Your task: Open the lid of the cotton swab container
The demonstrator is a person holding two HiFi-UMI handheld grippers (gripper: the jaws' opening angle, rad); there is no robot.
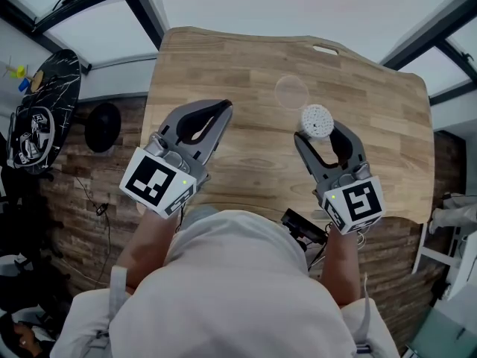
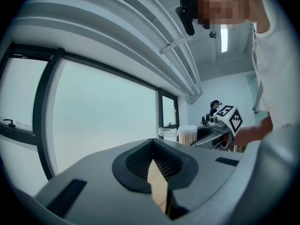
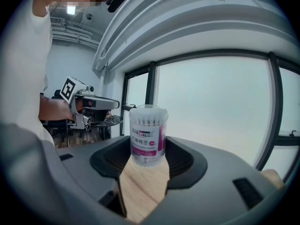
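Observation:
The cotton swab container (image 1: 317, 120) stands upright on the wooden table (image 1: 246, 66), its white swab heads showing from above. Its clear lid (image 1: 291, 92) lies on the table just beyond it, to the left. My right gripper (image 1: 321, 133) is open, and the container (image 3: 148, 135) stands between its fingertips; I see no pad pressing on it. My left gripper (image 1: 224, 109) hovers to the left, shut and empty. The left gripper view (image 2: 157, 173) shows the lid (image 2: 167, 132) and container (image 2: 188, 135) far off, beside the right gripper (image 2: 220, 125).
The table's curved near edge runs just under both grippers, and a small slot (image 1: 326, 49) is cut near its far edge. A black patterned board (image 1: 43, 110) and a dark round object (image 1: 102, 125) lie on the floor at the left. Large windows surround the room.

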